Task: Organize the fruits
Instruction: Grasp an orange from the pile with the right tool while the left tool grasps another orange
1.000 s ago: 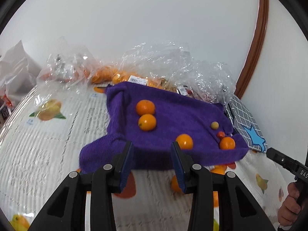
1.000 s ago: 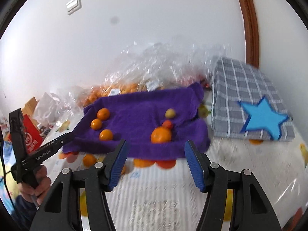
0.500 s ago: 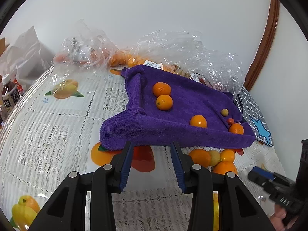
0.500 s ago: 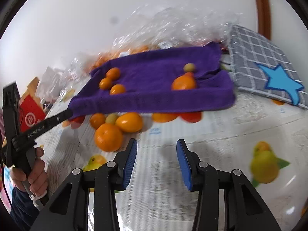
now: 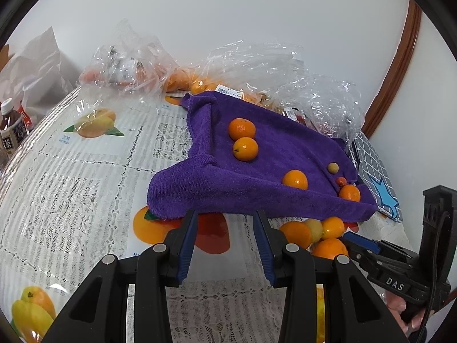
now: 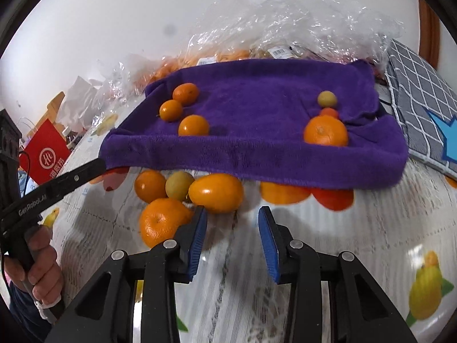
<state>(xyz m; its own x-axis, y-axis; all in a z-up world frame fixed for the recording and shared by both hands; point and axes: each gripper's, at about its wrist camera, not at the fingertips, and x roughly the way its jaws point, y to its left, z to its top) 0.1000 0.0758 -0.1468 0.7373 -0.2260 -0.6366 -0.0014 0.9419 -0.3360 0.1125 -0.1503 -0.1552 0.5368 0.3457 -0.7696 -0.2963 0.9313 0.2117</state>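
Note:
A purple towel (image 5: 257, 194) lies on the table with several oranges on it, among them one at the left (image 5: 245, 148) and one at the right (image 6: 325, 131). Its near edge stands raised at my left gripper (image 5: 225, 217), whose jaws are a little apart with only tablecloth between the pads. Under that edge sit an oval orange fruit (image 6: 217, 191), a mandarin (image 6: 162, 223) and a yellowish fruit (image 6: 178, 184). My right gripper (image 6: 232, 214) is low, just short of the oval fruit. Its jaws are closing with nothing between them.
Clear plastic bags (image 5: 257, 65) holding more fruit stand behind the towel. A grey checked cloth with a blue star (image 6: 422, 108) lies at the right. A bottle (image 5: 11, 131) and a red bag (image 6: 47, 154) stand at the left. A hand (image 6: 42, 280) holds the left gripper.
The right gripper has sunk toward the table and its jaws have narrowed. The towel's near edge has lifted from between the left fingers to their tips, uncovering the fruits beneath.

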